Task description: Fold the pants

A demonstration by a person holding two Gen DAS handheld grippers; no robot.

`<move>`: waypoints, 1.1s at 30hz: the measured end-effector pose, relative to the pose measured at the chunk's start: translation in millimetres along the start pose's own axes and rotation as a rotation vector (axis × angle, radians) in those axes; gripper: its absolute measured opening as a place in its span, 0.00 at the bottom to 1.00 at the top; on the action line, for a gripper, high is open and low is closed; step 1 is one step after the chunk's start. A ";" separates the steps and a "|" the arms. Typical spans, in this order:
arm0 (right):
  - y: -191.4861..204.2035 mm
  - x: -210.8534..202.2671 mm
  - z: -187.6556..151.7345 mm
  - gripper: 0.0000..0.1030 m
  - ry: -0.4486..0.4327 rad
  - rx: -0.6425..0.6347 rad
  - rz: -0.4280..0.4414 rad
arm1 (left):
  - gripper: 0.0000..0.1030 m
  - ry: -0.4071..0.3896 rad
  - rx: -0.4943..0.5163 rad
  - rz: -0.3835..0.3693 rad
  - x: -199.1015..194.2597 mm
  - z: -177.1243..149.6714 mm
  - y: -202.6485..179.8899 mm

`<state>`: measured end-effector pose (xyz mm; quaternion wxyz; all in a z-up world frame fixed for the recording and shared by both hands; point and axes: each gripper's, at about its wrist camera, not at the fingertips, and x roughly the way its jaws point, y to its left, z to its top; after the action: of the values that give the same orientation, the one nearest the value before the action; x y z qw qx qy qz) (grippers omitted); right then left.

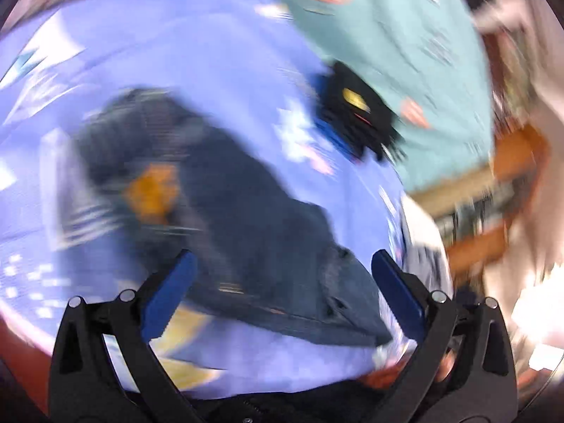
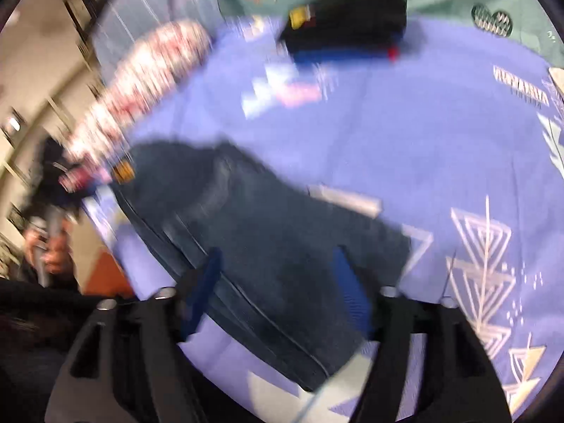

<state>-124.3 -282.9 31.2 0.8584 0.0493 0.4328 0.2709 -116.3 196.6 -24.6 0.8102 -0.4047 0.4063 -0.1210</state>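
Nearest the lens in the left wrist view, the left tongs (image 1: 282,289) are seen with their blue pads spread wide apart and nothing clamped between them. Just beyond them lie the dark blue denim pants (image 1: 246,218), folded into a thick bundle on a lavender bedsheet printed with white geometric shapes (image 1: 218,56); an orange-brown patch is visible at the far left end of the bundle. The picture is heavily smeared, so seams and edges cannot be read exactly.

In the right wrist view, the right tongs (image 2: 278,289) are likewise held apart above the same denim pants (image 2: 268,232), with no cloth gripped between the pads. The pants are stretched from the far left toward the near right across the bedsheet (image 2: 405,134), and a yellow-brown label is seen at their far left corner.

At the far side of the sheet, a stack of folded black and blue garments (image 2: 349,24) is laid close to a teal cloth with coral markings (image 1: 405,35). A red-and-white patterned pillow (image 2: 148,81) is placed along the left edge of the bed. A person's hand (image 2: 53,246) is glimpsed at the left, blurred.
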 end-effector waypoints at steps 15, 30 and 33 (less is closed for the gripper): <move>-11.1 26.0 -5.6 0.99 0.017 0.163 0.159 | 0.98 0.016 -0.176 0.114 7.0 13.8 39.1; -34.5 35.6 -14.8 0.99 -0.103 0.237 0.233 | 0.98 -0.001 -0.235 0.002 43.8 43.5 31.3; -38.0 27.6 -13.3 0.99 -0.147 0.250 0.235 | 0.72 -0.049 -0.265 0.060 45.3 40.2 30.9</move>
<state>-105.3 -303.1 -8.9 0.8375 0.2255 0.3903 0.3089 -61.0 215.1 -59.5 0.7625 -0.4988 0.4108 -0.0318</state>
